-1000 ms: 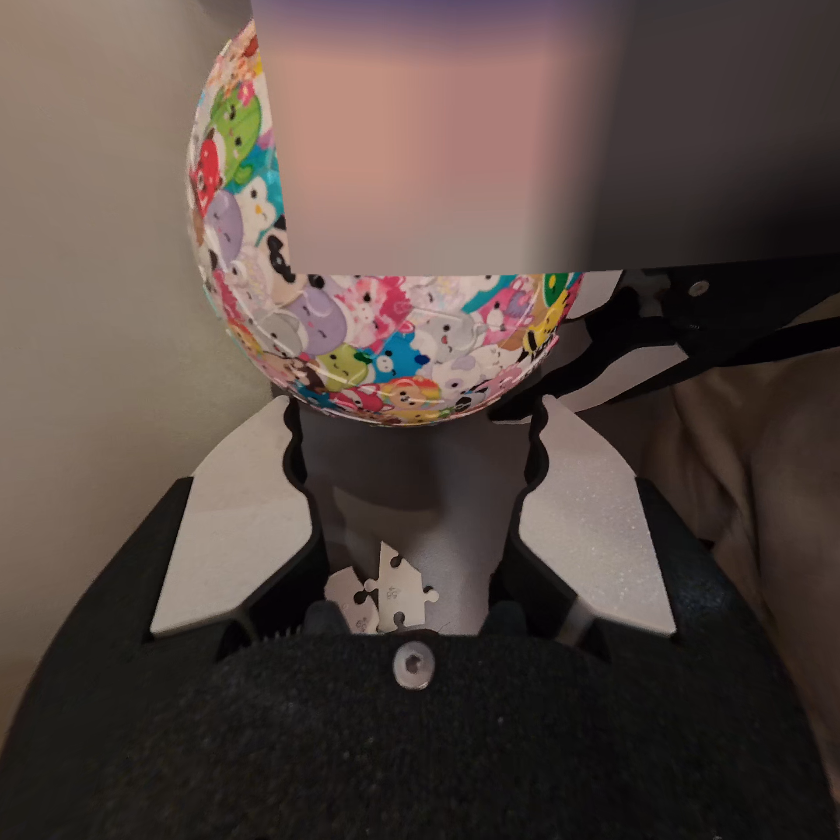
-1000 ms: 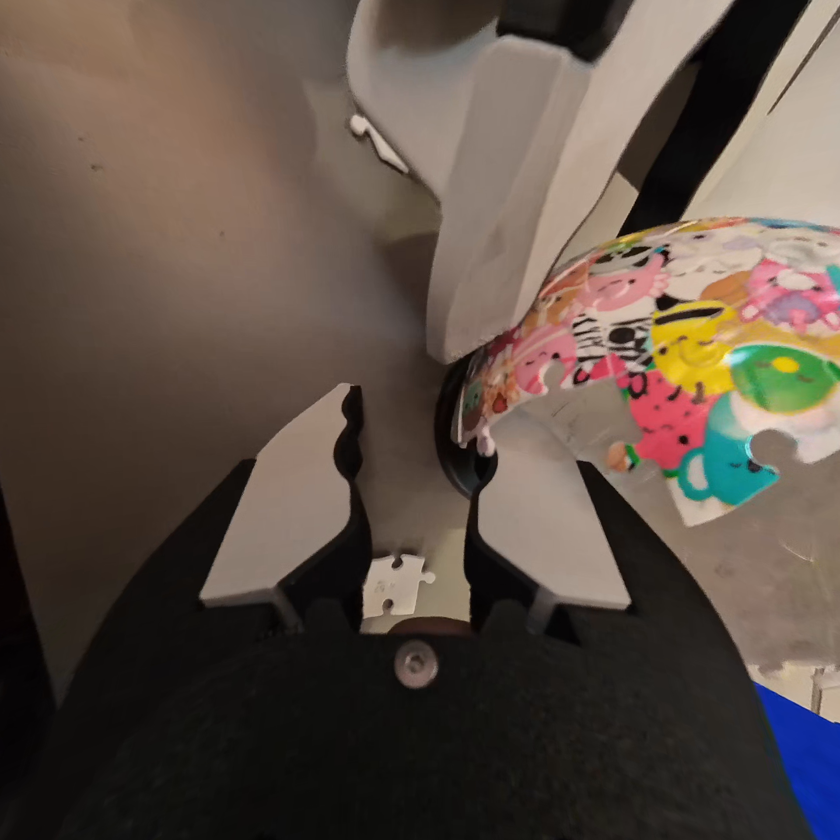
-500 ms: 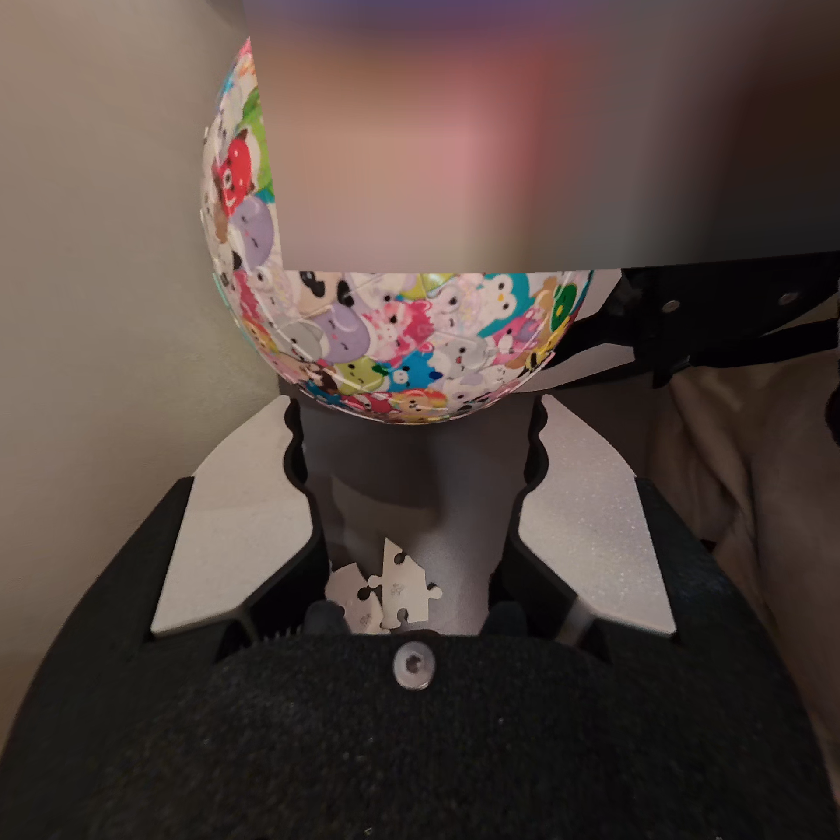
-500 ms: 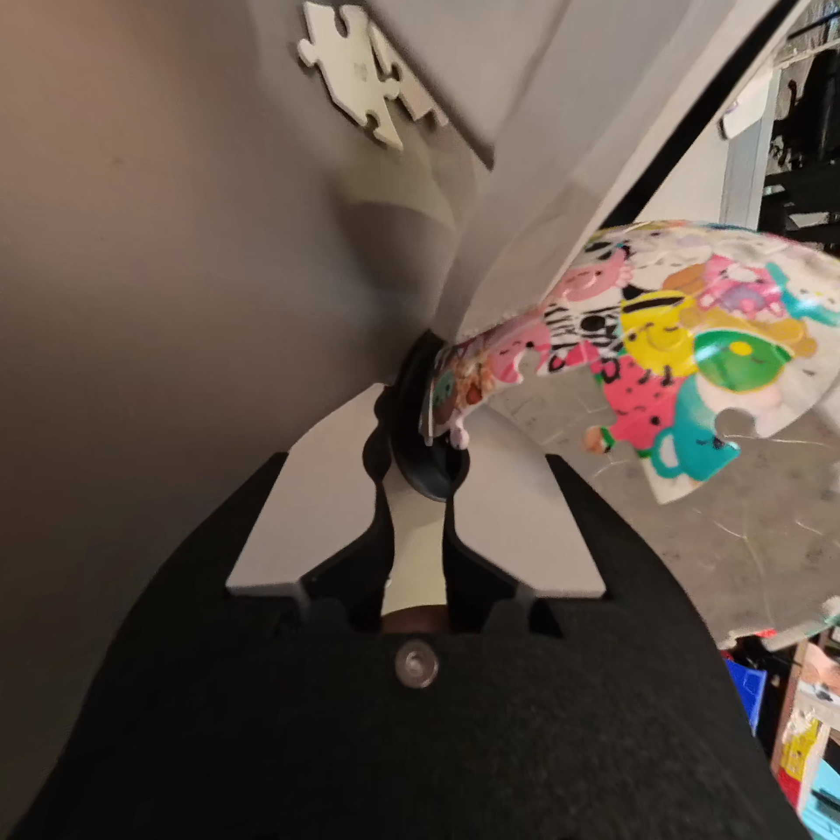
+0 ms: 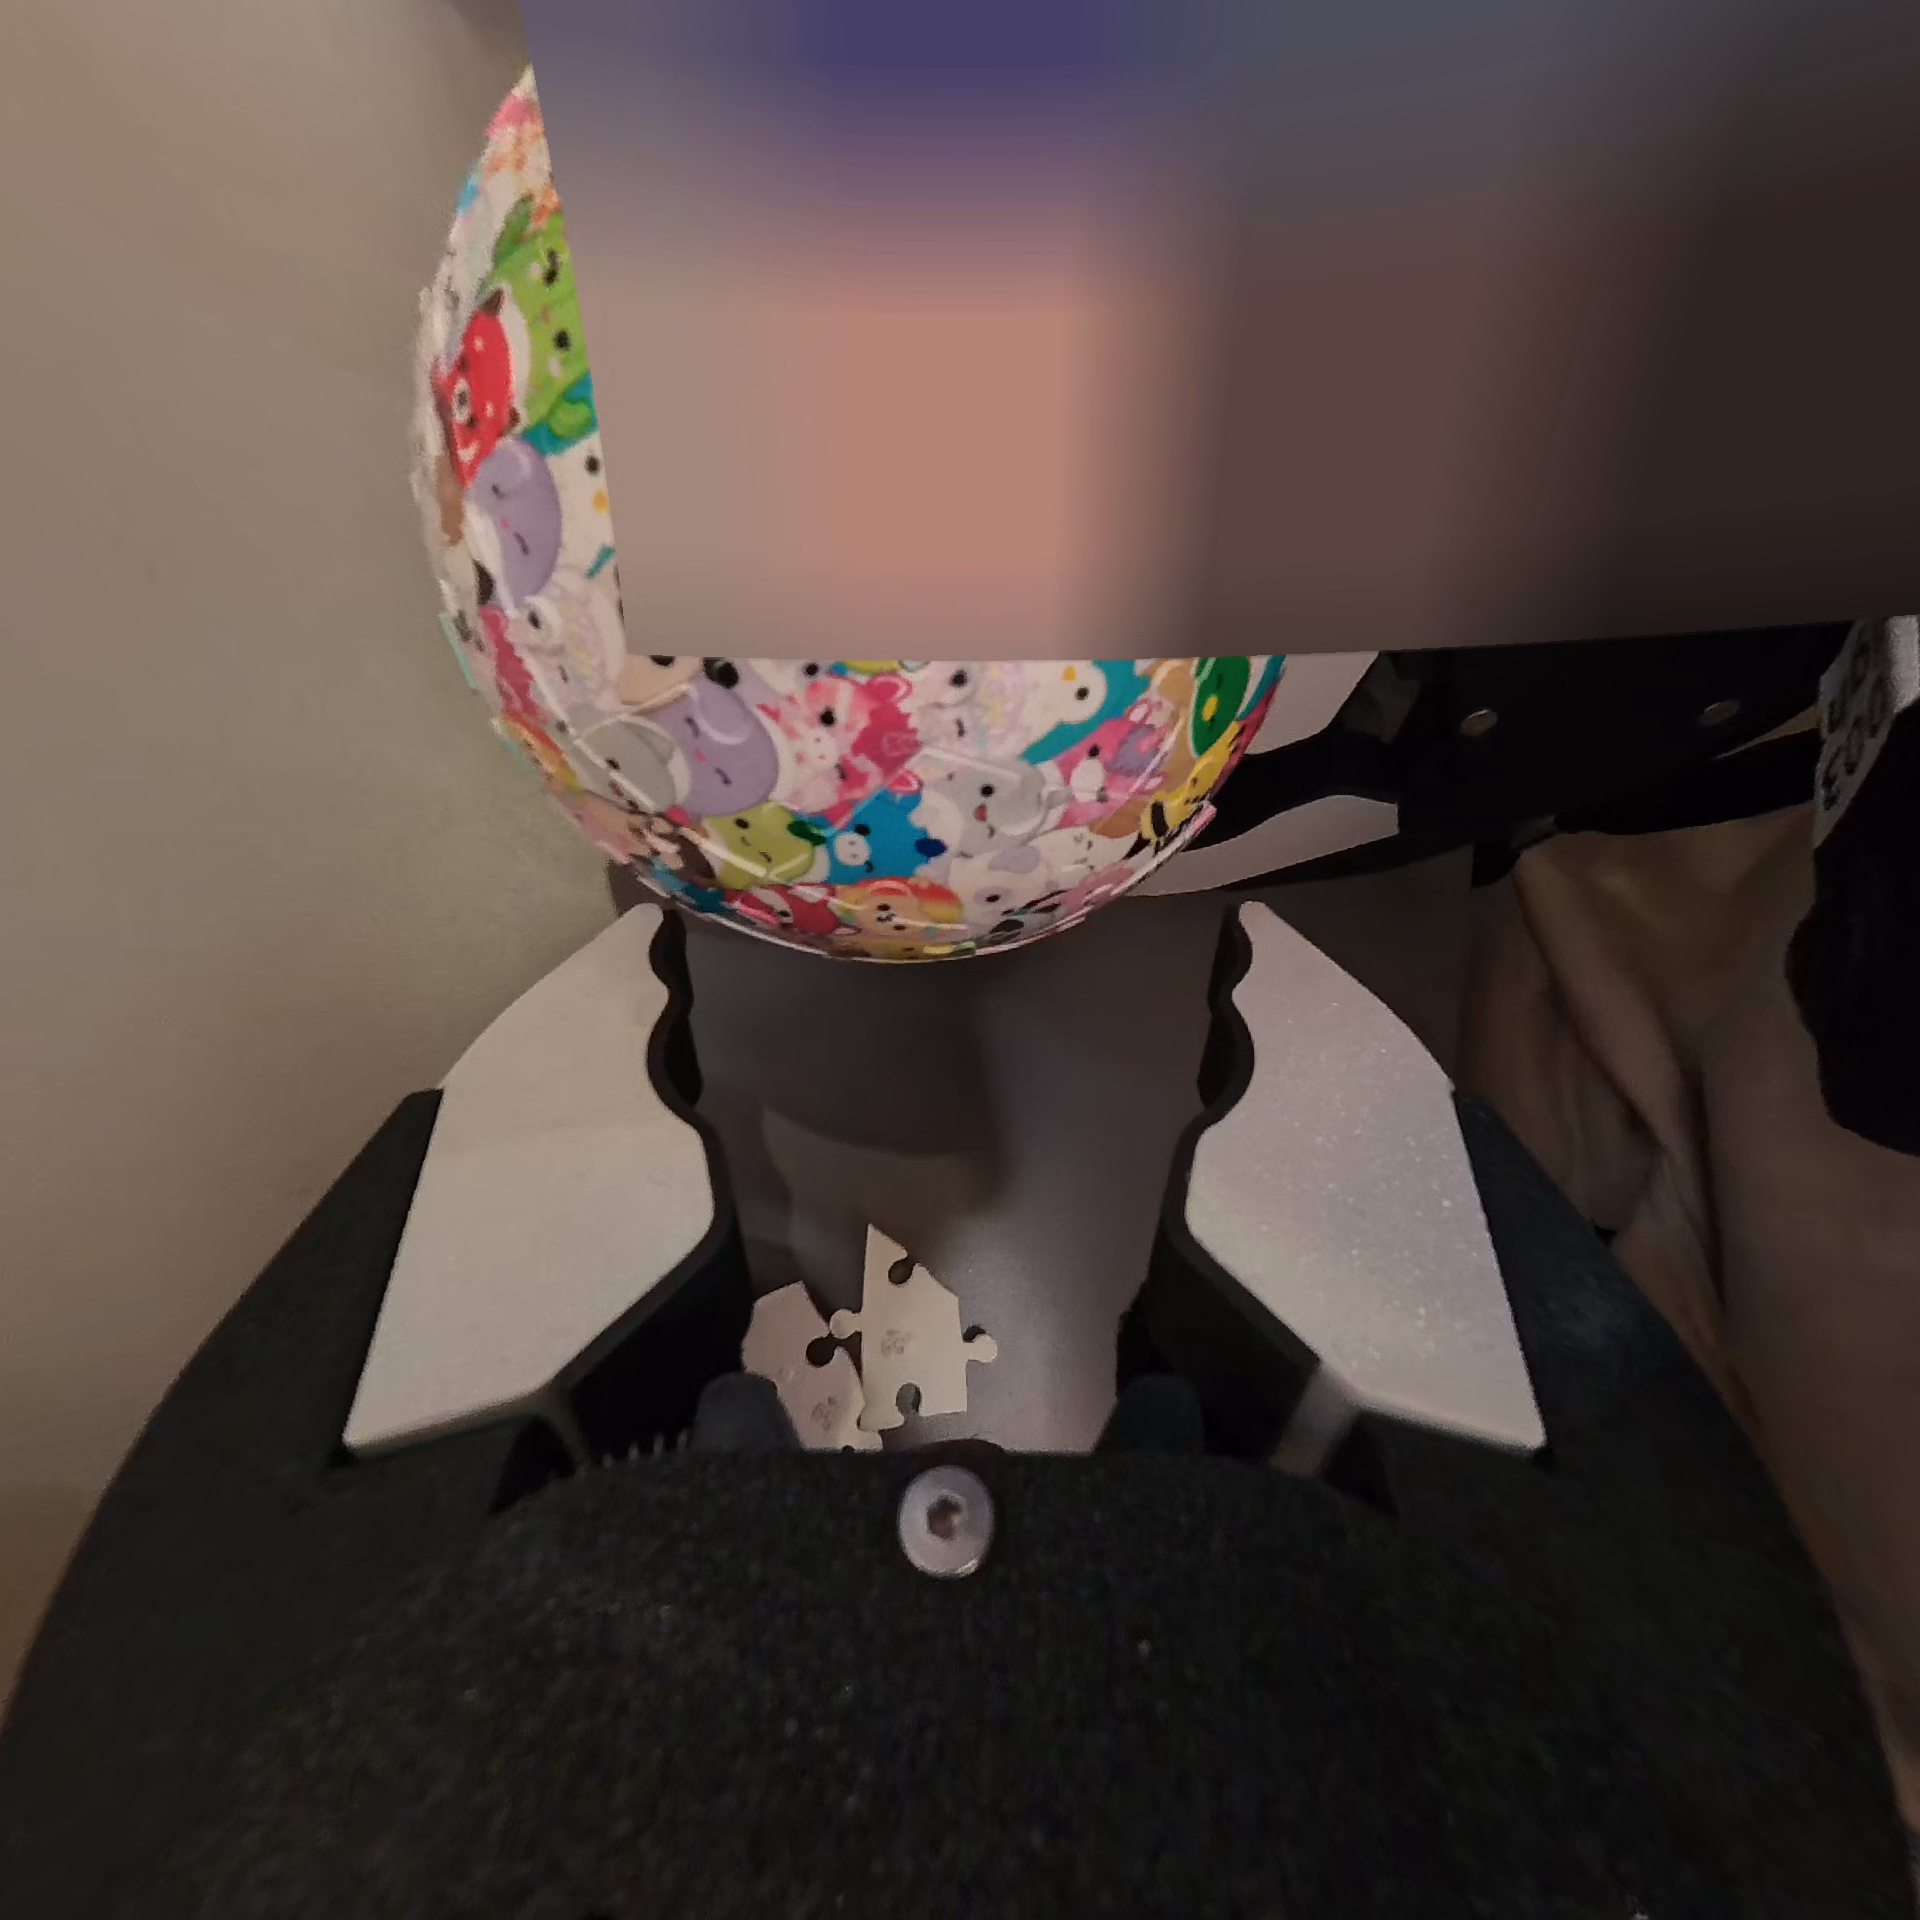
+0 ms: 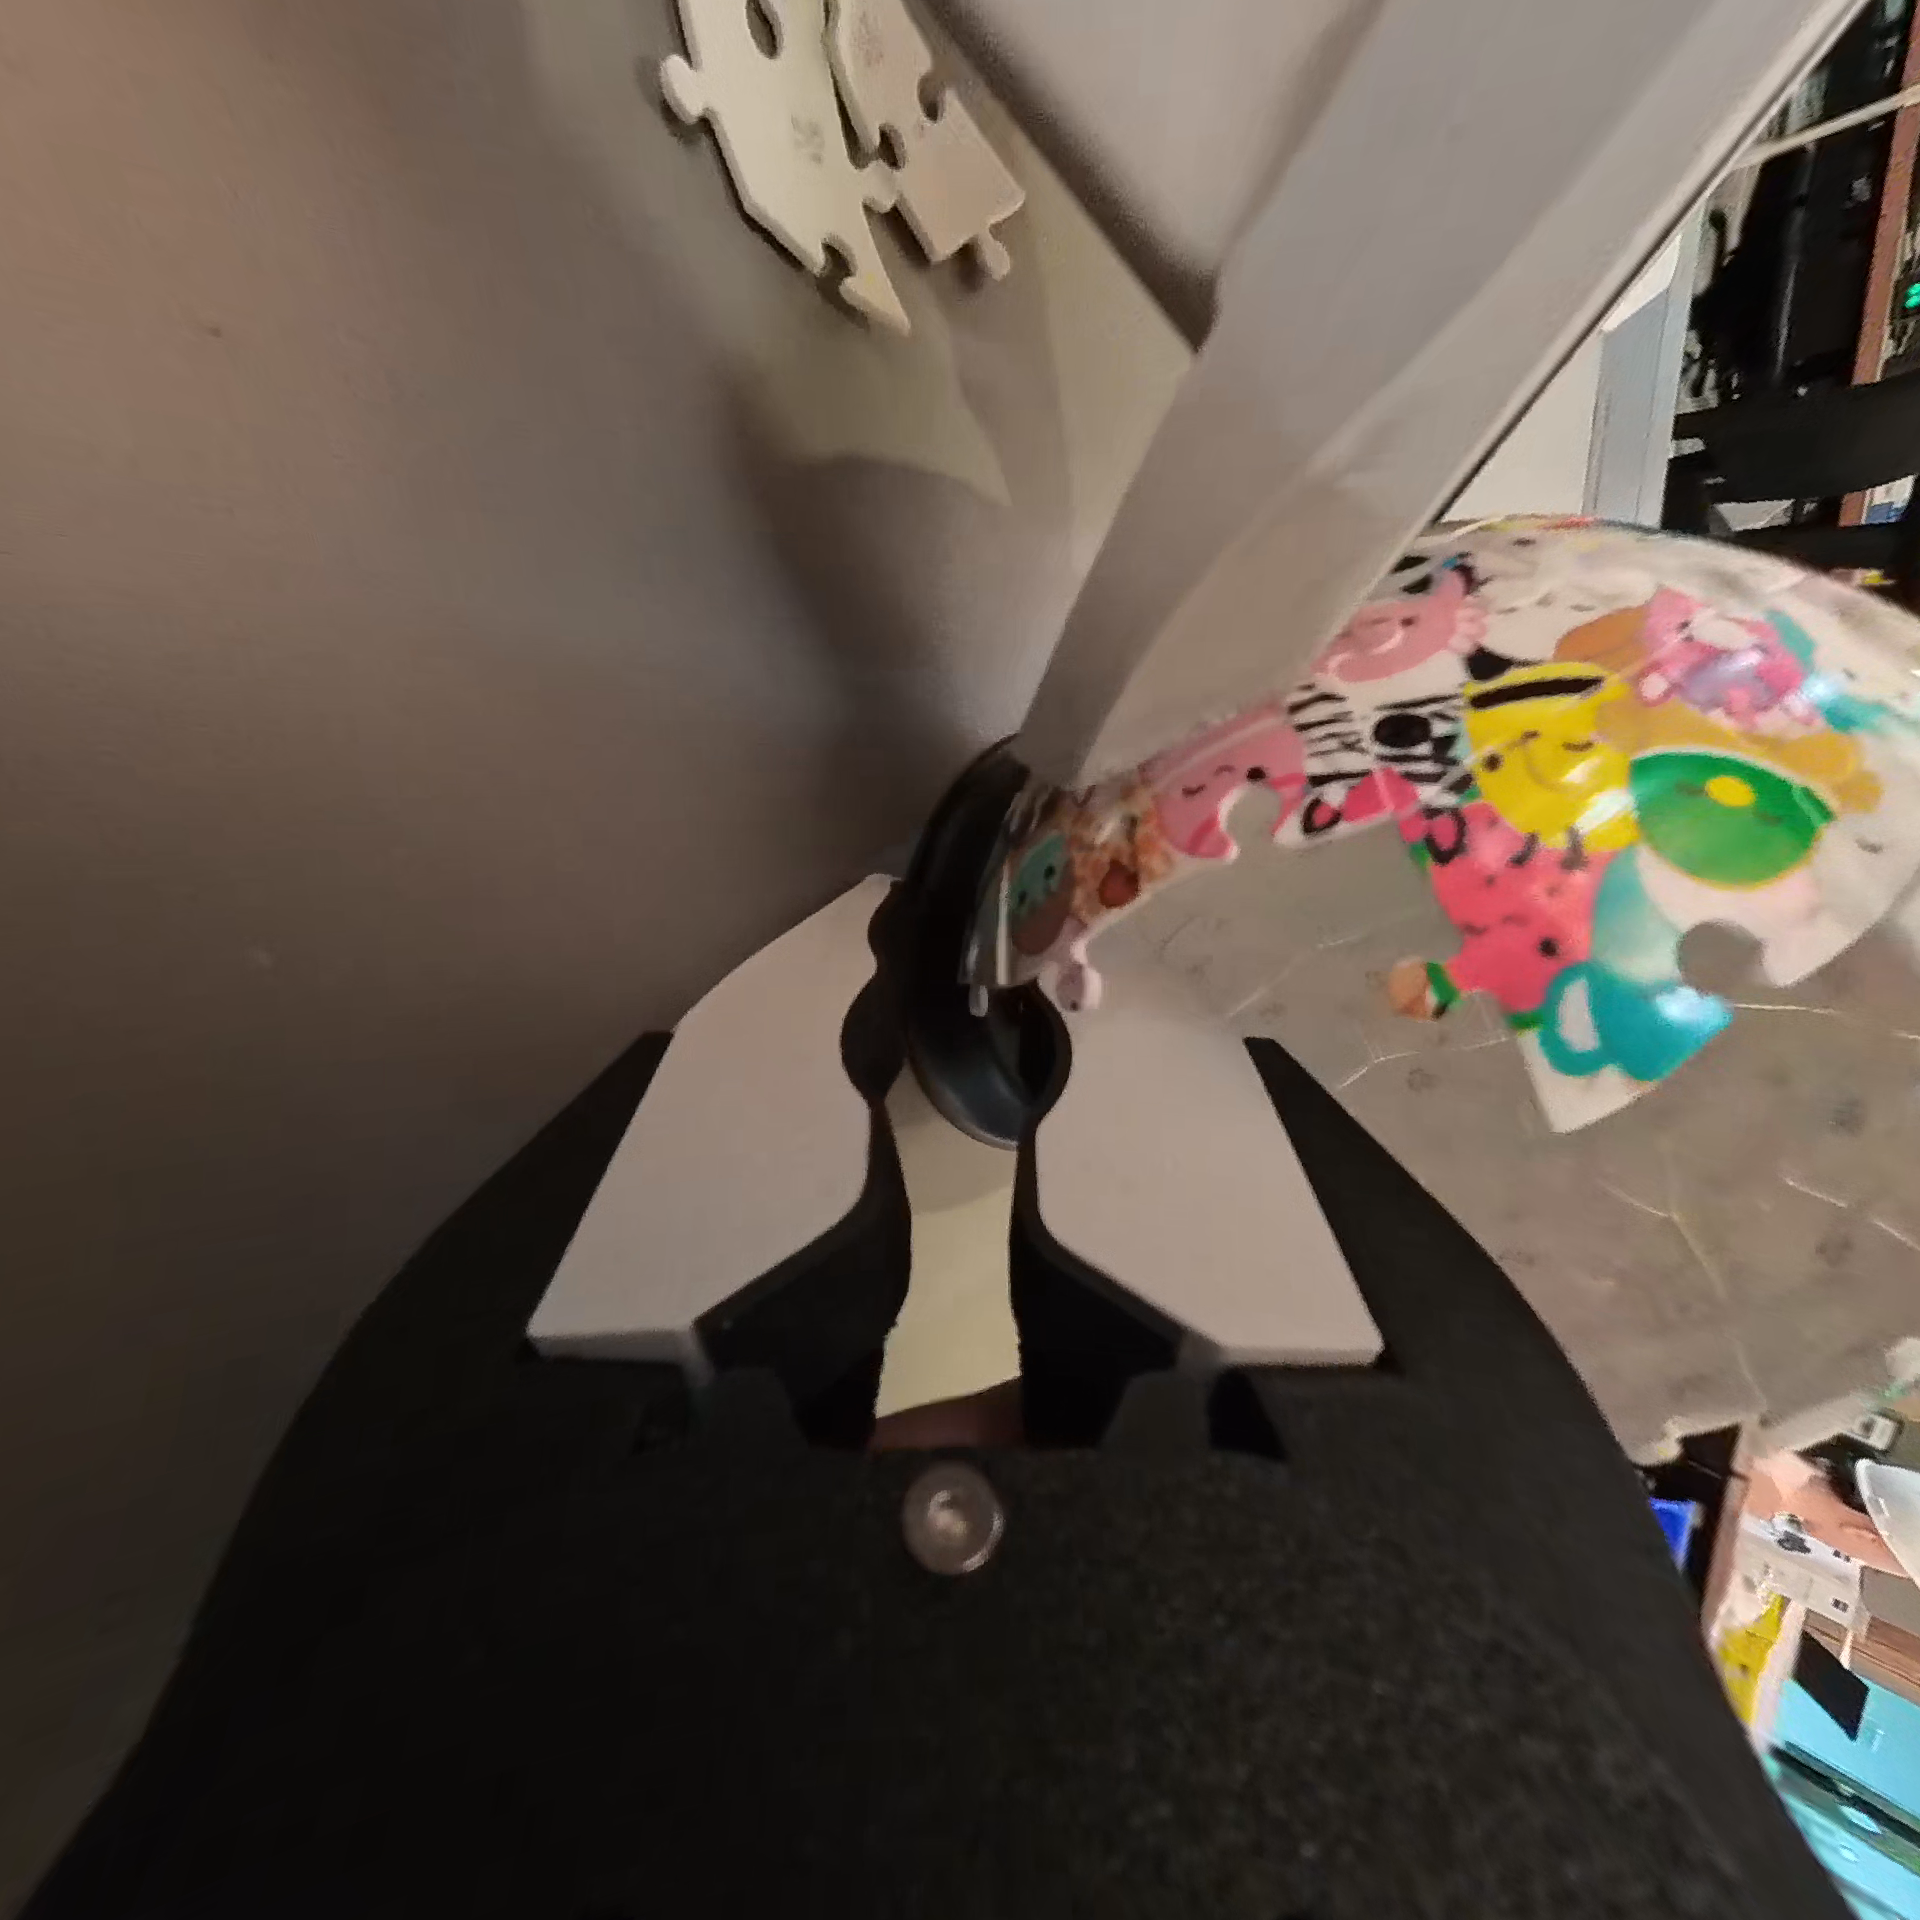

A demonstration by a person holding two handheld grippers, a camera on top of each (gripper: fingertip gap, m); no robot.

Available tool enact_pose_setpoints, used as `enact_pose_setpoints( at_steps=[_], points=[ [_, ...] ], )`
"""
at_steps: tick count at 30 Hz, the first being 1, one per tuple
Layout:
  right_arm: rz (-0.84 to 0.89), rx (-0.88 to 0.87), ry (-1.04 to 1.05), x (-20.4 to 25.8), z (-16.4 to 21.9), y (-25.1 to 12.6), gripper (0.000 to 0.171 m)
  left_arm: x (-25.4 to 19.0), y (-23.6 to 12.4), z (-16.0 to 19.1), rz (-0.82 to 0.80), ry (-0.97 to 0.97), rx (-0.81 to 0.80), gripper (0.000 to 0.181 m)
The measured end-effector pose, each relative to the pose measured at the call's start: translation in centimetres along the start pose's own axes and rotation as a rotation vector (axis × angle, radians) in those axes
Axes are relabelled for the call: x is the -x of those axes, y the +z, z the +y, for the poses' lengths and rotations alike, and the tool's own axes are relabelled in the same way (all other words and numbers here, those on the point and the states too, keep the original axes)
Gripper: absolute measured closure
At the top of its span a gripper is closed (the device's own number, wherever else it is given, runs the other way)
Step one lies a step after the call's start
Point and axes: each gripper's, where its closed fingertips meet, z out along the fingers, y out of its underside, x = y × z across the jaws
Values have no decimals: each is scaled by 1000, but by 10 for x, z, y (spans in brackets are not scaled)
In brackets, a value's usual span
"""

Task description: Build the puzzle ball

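Observation:
The puzzle ball [image 5: 883, 790] is a shell of bright cartoon pieces, held up just beyond my left gripper [image 5: 948, 935], which is wide open and empty. My right gripper [image 6: 977, 997] is shut on the ball's [image 6: 1558, 790] jagged open rim and on a black ring [image 6: 956, 1070] there. The shell's grey inside [image 6: 1558, 1195] shows. The right gripper also shows in the left wrist view [image 5: 1455, 769] at the ball's right side. One left finger [image 6: 1299, 416] lies against the ball. Two loose white pieces [image 5: 904, 1340] lie face down on the grey surface, also seen in the right wrist view [image 6: 831, 145].
A plain beige wall [image 5: 208, 727] stands to the left and a beige cloth [image 5: 1662, 1039] to the right. Dark shelving [image 6: 1818, 312] and coloured boxes [image 6: 1849, 1662] fill the background beyond the ball. A blurred patch covers the ball's upper part in the left wrist view. The grippers' ends are close to 6 centimetres from one another.
My right gripper has closed from open onto the ball's rim and black ring and swung, bringing the loose pieces into its view. The left gripper stays open; the ball shifted slightly.

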Motion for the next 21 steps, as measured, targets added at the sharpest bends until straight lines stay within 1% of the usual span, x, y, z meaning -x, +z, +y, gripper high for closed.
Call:
enact_pose_setpoints(
  at_steps=[6, 11, 12, 13, 14, 18, 21],
  points=[
    [-32, -5, 21, 0, 0, 0, 154, 0, -1, -1, 7, -7, -8, 87],
    [-27, -4, -17, -2, 1, 0, 153, 0, 0, 1, 7, -3, -1, 87],
    [-11, 9, -24, -5, 2, 0, 147, 0, 0, 1, 6, -3, 0, 87],
    [20, 22, -35, -11, 3, -2, 135, 0, 0, 0, 2, -2, -1, 87],
    [19, 36, -40, -12, 5, -4, 132, 1, -1, 0, 0, -3, -3, 87],
    [13, 42, -38, -6, 14, -13, 131, -1, -2, 0, 5, -10, -9, 87],
    [74, -43, -50, -6, 11, -25, 129, -2, -1, 3, 5, -12, -1, 87]
  ],
)
